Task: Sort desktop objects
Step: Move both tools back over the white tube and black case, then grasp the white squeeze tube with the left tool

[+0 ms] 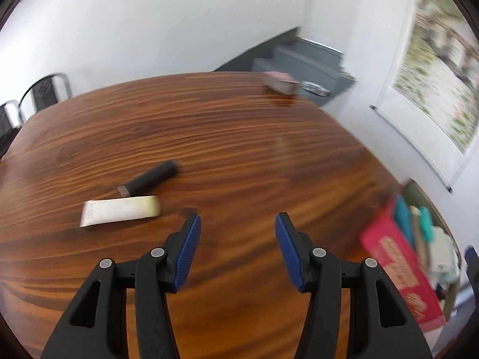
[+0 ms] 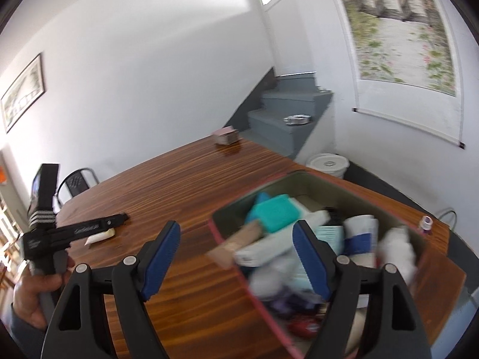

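Fingers [image 1: 191, 239] above wooden table [image 1: 239, 137] (white-walled room)

Hanging scroll painting [image 2: 398, 27], grey stairs [image 2: 287, 113], white bucket [image 2: 329, 163], black chair [image 2: 78, 181], framed picture [image 2: 24, 92].

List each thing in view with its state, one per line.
left gripper: open, empty
right gripper: open, empty, over the box
red box: open-topped, full of items
white tube: lying flat on table
black cylinder: lying flat beside tube
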`<state>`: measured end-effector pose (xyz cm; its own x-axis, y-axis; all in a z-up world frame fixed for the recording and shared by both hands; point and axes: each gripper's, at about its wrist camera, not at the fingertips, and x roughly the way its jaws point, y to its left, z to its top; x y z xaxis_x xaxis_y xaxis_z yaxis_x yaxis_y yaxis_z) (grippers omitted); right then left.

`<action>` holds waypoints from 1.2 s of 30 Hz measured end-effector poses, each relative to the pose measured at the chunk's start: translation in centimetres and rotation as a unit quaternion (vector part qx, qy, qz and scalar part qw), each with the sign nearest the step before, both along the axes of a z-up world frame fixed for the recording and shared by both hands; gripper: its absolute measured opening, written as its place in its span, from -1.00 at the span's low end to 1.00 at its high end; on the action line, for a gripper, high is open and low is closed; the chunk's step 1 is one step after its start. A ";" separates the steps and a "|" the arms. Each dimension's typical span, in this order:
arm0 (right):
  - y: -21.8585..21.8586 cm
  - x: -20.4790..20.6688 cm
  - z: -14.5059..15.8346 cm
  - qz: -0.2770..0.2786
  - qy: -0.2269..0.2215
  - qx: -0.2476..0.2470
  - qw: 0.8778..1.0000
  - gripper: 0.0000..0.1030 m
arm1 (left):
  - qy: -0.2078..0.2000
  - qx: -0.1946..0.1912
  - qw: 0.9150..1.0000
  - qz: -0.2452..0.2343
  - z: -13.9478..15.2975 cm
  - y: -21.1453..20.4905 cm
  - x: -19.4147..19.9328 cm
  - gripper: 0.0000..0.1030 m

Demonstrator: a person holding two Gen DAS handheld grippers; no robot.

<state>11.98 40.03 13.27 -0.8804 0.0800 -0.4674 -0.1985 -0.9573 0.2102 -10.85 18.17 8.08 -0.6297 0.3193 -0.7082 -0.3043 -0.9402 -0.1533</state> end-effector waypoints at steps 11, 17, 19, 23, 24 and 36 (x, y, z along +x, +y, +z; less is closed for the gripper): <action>-5.4 -4.7 -2.5 0.078 -0.029 -0.005 0.997 0.58 | -0.037 -0.011 0.993 0.107 -3.0 -6.4 -4.0 0.08; -5.8 -5.4 -3.5 0.095 -0.036 -0.015 0.995 0.58 | -0.039 -0.018 0.993 0.110 -3.8 -5.7 -4.7 0.08; -5.7 -5.6 -4.1 0.098 -0.046 -0.024 0.994 0.58 | -0.036 -0.023 0.993 0.109 -3.9 -5.0 -4.9 0.08; -5.2 -5.8 -4.6 0.098 -0.056 -0.036 0.993 0.58 | -0.020 -0.055 0.991 0.119 -3.9 -3.8 -5.6 0.08; -5.2 -5.8 -4.6 0.097 -0.056 -0.036 0.993 0.58 | -0.015 -0.063 0.990 0.121 -3.9 -3.6 -5.8 0.08; -6.1 -6.0 -4.7 0.100 -0.060 -0.015 0.993 0.58 | -0.026 -0.091 0.986 0.138 -4.9 -6.2 -5.5 0.21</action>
